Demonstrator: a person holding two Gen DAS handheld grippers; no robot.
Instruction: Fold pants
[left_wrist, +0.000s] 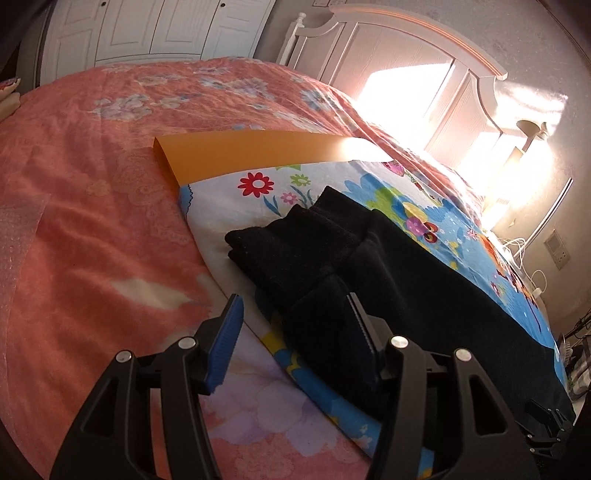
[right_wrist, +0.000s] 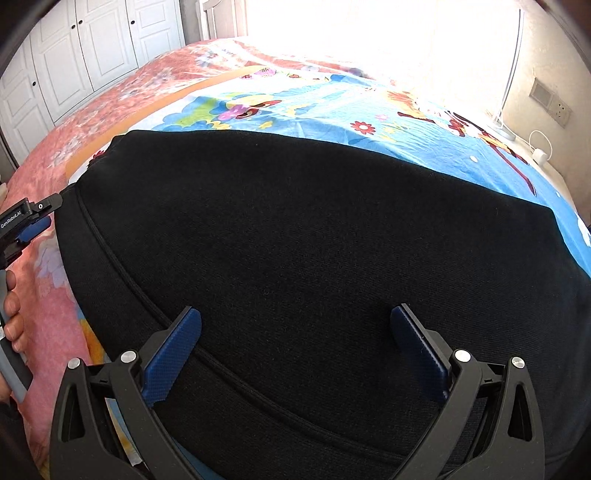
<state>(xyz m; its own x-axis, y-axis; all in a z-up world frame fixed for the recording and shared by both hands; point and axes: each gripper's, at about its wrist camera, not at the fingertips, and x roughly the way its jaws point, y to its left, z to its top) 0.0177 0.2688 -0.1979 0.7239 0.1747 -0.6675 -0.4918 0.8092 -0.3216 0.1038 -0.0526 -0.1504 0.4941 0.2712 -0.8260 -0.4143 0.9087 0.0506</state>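
Looking along the left wrist view: the left gripper hangs low over the near edge of the black knitted fabric pants, which lie on a cartoon-printed blue and white sheet spread over a pink floral quilted bedspread. Its blue-padded jaws stand about half apart. A thick folded edge of the pants lies between them, but the pads do not appear to press on it, so nothing is held. An orange flat board sits at the sheet's far end, clear of the cloth. The far portion of the pants is bunched into a layered stack.

Right wrist view: the right gripper hovers over a broad, flat expanse of the pants, jaws wide apart, gripping nothing; whether the tips touch the cloth cannot be told. The left gripper shows at the left margin, just beside the pants' edge, with a person's fingers around its handle.

Handling judgement: the fabric looks soft, thick and limp, fairly light, not slippery. It will drape and sag. Best purchase is likely a doubled hem or seam edge, one gripper at each corner.
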